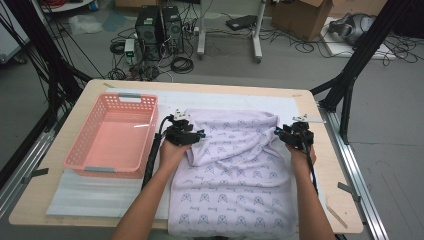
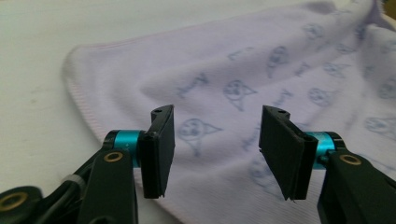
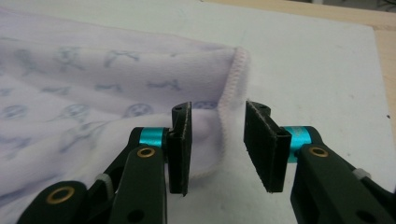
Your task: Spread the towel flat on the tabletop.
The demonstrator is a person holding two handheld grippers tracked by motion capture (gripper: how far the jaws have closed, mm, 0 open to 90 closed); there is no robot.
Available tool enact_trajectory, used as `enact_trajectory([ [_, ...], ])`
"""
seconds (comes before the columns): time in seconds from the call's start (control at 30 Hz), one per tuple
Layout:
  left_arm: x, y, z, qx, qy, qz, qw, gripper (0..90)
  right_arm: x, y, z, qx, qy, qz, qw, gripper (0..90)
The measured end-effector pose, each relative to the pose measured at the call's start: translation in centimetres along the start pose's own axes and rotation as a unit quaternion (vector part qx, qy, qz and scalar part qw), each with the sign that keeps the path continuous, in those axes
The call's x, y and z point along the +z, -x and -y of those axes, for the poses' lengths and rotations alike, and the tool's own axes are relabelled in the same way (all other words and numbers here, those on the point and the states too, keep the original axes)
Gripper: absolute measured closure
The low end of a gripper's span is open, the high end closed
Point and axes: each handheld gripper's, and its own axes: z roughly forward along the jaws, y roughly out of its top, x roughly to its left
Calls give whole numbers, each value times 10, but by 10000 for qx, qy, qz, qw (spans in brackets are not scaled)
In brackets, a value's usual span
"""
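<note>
A lilac towel point(image 1: 235, 165) printed with small grey figures lies folded and rumpled on the table, its near end hanging over the front edge. My left gripper point(image 1: 182, 120) is at the towel's far left corner. In the left gripper view it point(image 2: 217, 121) stands open above the cloth point(image 2: 233, 70), with nothing pinched. My right gripper point(image 1: 299, 122) is at the towel's far right edge. In the right gripper view it point(image 3: 218, 135) is open, and the stitched hem point(image 3: 229, 93) runs down between the jaws without either pad pressing on it.
A pink plastic basket point(image 1: 80, 145) stands empty on the left of the wooden table point(image 1: 322, 165). A white mat point(image 1: 100, 195) lies under the basket and towel. Computers, cables and boxes sit on the floor beyond the far edge.
</note>
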Motion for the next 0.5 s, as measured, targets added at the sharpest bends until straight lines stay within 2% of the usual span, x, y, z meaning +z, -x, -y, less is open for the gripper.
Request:
enact_trajectory([
  [0.07,-5,6,0,170,-88,4,9998,449,-11,-2,1,-70,30,-234,9997,593],
  [0.13,-11,10,2,221,-65,-21,9997,447,-24,-4,4,-99,36,-492,9987,592],
  [0.2,-14,11,7,133,-74,-34,9999,424,-37,-9,9,-233,55,-632,9977,592],
  [0.27,-14,12,11,87,-267,6,9996,413,-47,-15,15,-344,-25,-802,9962,591],
  [0.3,-15,14,13,65,-274,41,9996,398,-51,-18,17,-448,-32,-836,9955,591],
  [0.33,-15,15,15,81,-320,-1,9995,399,-55,-21,20,-506,-28,-889,9948,591],
  [0.43,-11,17,22,252,-671,-182,9973,422,-59,-27,28,-696,-52,-1149,9909,601],
  [0.5,-9,18,25,292,-663,-256,9970,458,-56,-29,31,-794,-219,-1153,9899,601],
])
